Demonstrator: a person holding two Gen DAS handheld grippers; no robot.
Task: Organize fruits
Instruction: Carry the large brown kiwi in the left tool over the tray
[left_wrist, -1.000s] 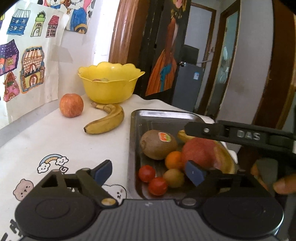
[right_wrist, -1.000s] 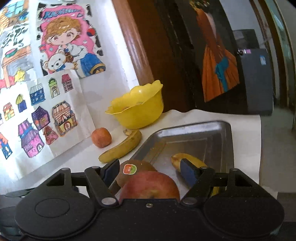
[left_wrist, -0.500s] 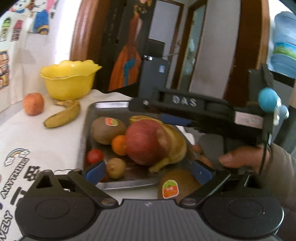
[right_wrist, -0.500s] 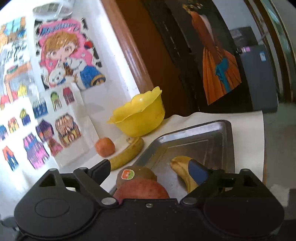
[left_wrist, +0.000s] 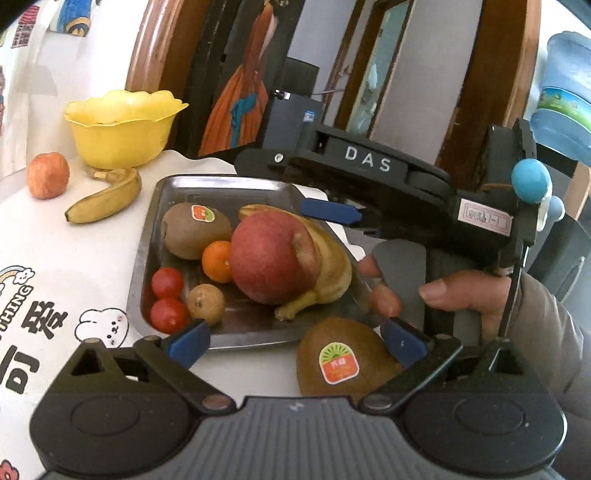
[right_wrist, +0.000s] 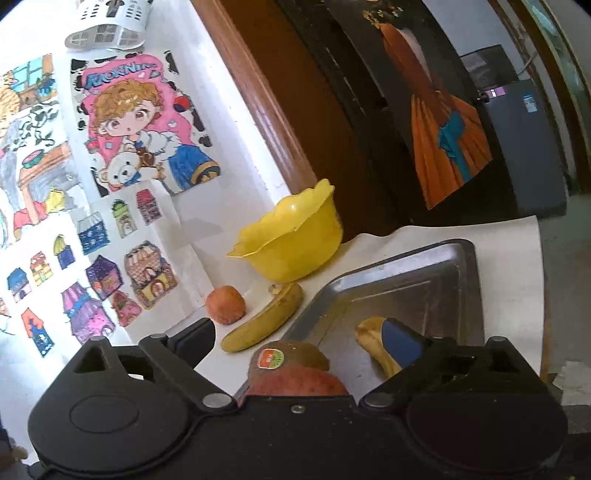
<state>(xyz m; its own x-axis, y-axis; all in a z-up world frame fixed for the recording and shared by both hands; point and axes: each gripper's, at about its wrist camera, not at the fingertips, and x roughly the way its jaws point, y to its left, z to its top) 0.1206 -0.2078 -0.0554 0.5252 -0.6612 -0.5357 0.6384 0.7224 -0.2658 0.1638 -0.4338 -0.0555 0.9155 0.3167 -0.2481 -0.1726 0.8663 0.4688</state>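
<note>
Both tongs, left tongs (left_wrist: 293, 341) and right tongs (right_wrist: 297, 341), have just been opening and stand open, gripping nothing. The rectangular steel tray (left_wrist: 221, 184) holds most fruit. One brown stickered kiwi (left_wrist: 341, 363) lies outside at 6 o'clock; the yellow banana (left_wrist: 105, 199) and small red apple (left_wrist: 48, 175) at 10 o'clock remain on the worktop (left_wrist: 66, 258).

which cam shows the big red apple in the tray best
The left wrist view. There the red apple shows almost whole, lying in the metal tray against a banana and beside an orange. The right wrist view catches only its top edge, hidden below by that camera's own tool body.
</note>
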